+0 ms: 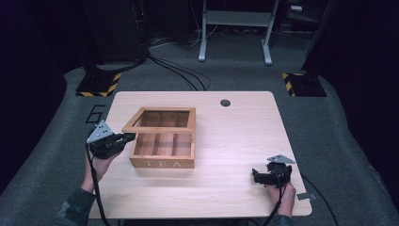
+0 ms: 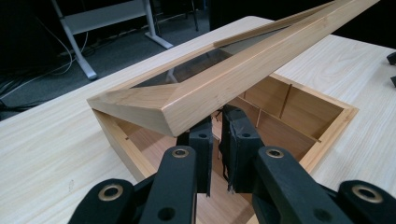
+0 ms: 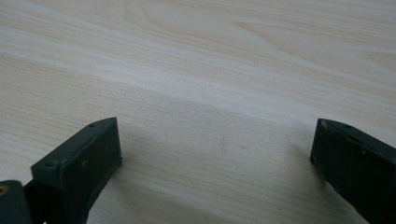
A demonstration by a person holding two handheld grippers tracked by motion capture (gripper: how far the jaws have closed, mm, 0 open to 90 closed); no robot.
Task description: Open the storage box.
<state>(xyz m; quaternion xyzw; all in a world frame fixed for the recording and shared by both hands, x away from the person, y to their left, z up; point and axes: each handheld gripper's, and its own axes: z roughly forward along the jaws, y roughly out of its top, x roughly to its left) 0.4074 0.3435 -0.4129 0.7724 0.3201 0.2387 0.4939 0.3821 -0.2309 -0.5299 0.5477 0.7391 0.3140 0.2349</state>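
Tea box beside the left tongs, right tongs well apart

The left tongs (image 1: 126, 138) sit at the left side of the tea box (image 1: 162, 149), their tips just under the edge of its lid (image 1: 159, 119), which stands tilted above the box. The compartments (image 2: 275, 119) lie beyond those tips, inside the box. The box rests on the surface (image 1: 235, 136), left of its middle. The right tongs (image 1: 259, 177) lie well to the right of the box, nearer the person, over bare surface.
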